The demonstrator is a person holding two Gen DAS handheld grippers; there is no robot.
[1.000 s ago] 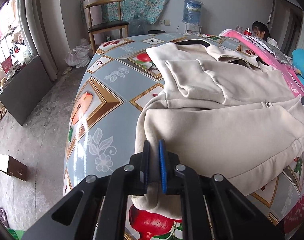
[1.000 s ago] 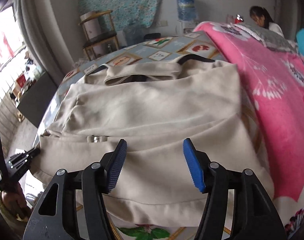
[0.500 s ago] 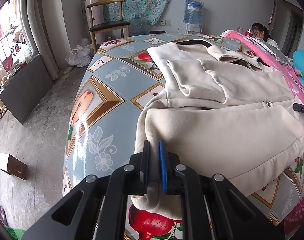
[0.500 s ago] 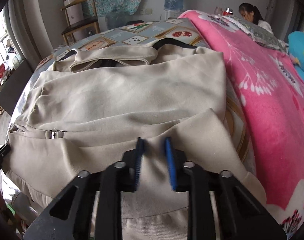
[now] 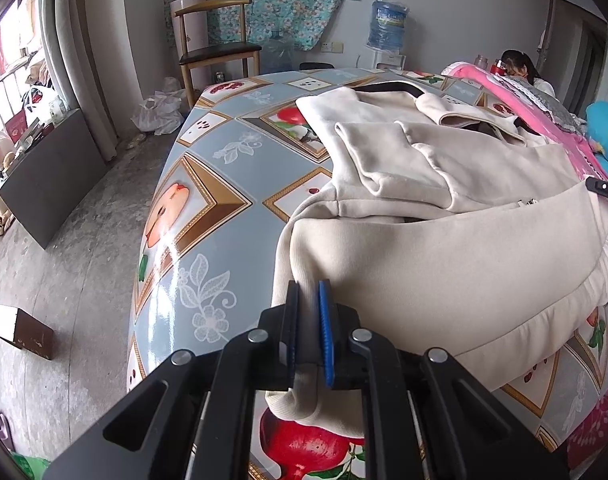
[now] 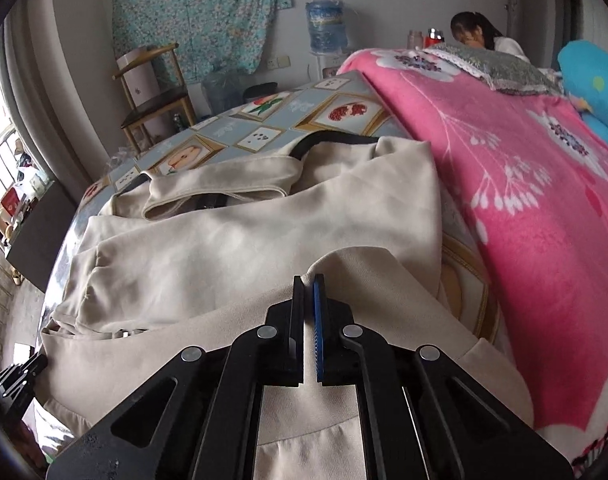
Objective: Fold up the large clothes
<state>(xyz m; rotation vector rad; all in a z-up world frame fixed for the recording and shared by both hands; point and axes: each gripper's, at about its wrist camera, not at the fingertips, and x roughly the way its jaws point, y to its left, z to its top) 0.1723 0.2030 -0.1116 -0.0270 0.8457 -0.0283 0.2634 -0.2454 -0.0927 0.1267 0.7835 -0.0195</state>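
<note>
left tool (image 5: pixel 307 322) clamped on jacket (image 5: pixel 443 264) hem | right tool (image 6: pixel 308 320) pinched on hem | lift both together, keep hem taut, fold toward collar (image 6: pixel 224 190)

A table (image 5: pixel 208 216) stood under a glossy grey-blue cloth printed with framed fruit pictures and white flowers. A large beige garment (image 5: pixel 443 264) lay spread across it, one edge hanging over the near rim. A pink flowered blanket (image 6: pixel 523 200) covered the table's right side, just beside the garment.
</note>
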